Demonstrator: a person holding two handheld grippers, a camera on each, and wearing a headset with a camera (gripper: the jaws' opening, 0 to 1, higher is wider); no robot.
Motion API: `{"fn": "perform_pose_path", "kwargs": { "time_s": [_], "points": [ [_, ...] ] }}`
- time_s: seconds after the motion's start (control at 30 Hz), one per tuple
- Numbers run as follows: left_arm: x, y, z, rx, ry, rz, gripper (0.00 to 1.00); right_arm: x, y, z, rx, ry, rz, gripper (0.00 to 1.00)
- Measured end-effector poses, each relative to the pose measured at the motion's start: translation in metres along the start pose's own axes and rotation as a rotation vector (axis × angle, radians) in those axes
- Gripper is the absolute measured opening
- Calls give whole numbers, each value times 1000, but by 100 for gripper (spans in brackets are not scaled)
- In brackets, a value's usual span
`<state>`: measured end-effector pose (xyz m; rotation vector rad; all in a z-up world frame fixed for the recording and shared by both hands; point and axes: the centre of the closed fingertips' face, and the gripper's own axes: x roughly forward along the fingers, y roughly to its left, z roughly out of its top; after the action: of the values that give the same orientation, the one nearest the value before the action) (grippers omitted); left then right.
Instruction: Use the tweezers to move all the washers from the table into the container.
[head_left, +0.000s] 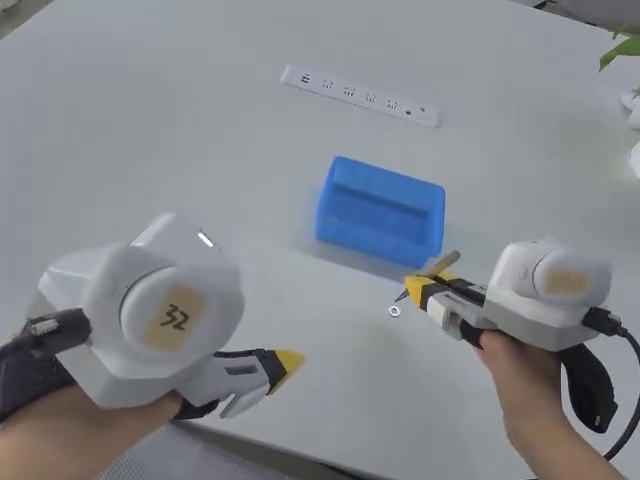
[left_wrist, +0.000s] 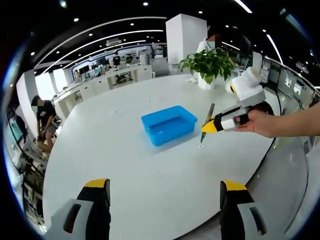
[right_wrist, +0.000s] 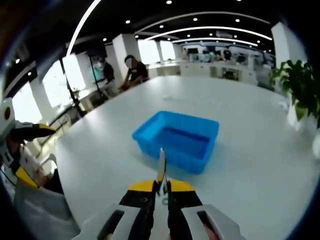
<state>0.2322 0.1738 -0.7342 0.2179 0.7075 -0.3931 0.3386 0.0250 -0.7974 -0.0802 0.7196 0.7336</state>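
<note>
A blue container (head_left: 380, 210) stands at the table's middle, also seen as the blue container (left_wrist: 168, 124) and blue container (right_wrist: 177, 139). One small washer (head_left: 394, 311) lies on the table in front of it; the washer (left_wrist: 201, 147) rests just below the tweezers' tip. My right gripper (head_left: 420, 290) is shut on the tweezers (head_left: 443, 264), which point down toward the washer. The right gripper (right_wrist: 161, 187) clamps the tweezers (right_wrist: 161, 167) aimed at the container. My left gripper (head_left: 275, 368) hovers at the near left, jaws apart and holding nothing; the left gripper (left_wrist: 165, 197) faces the container.
A white power strip (head_left: 360, 96) lies on the table beyond the container. A potted plant (left_wrist: 210, 65) stands at a far table edge. People sit at desks in the background. The table's near edge runs just under both grippers.
</note>
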Motion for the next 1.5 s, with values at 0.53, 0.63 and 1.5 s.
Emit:
{"fn": "perform_pose_path", "kwargs": {
  "time_s": [0.53, 0.63, 1.5],
  "points": [
    [1, -6, -2, 8, 7, -33, 93, 13, -11, -16, -22, 50, 9, 5],
    [1, -5, -4, 6, 12, -31, 93, 16, -10, -15, -37, 52, 8, 5],
    [-2, -4, -3, 19, 7, -19, 92, 14, -8, -8, -100, 49, 13, 3]
  ]
}}
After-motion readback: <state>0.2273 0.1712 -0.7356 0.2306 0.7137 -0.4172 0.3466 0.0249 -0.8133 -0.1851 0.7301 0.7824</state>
